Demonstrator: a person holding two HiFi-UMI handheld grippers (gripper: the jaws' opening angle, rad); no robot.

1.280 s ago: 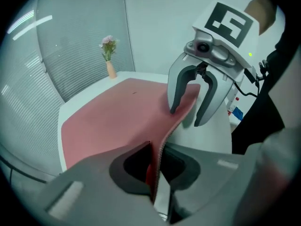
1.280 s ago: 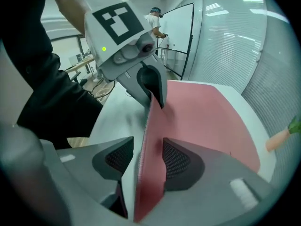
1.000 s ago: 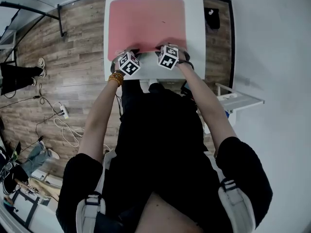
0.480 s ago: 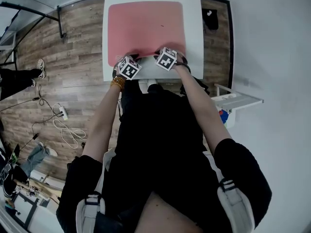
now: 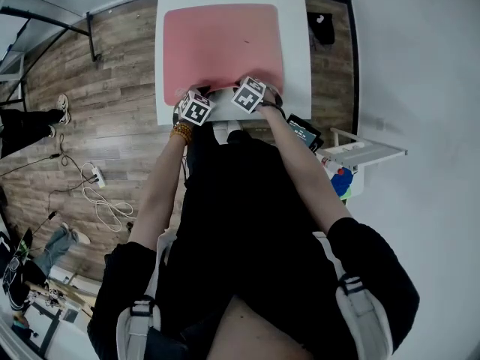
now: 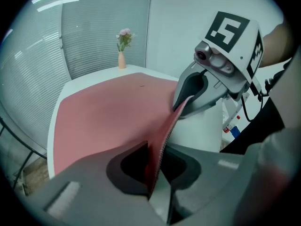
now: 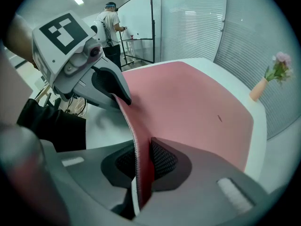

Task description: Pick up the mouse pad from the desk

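My left claw [image 6: 155, 166] and my right claw [image 7: 142, 163] are each clamped tight on the near edge of the pink mouse pad [image 5: 223, 47], that edge lifted between them while the rest lies flat on the white tabletop [image 5: 298, 58].

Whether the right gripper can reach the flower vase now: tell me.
Probably not: the right gripper is shut on the mouse pad, and the vase stands beyond it at the far end of the desk.
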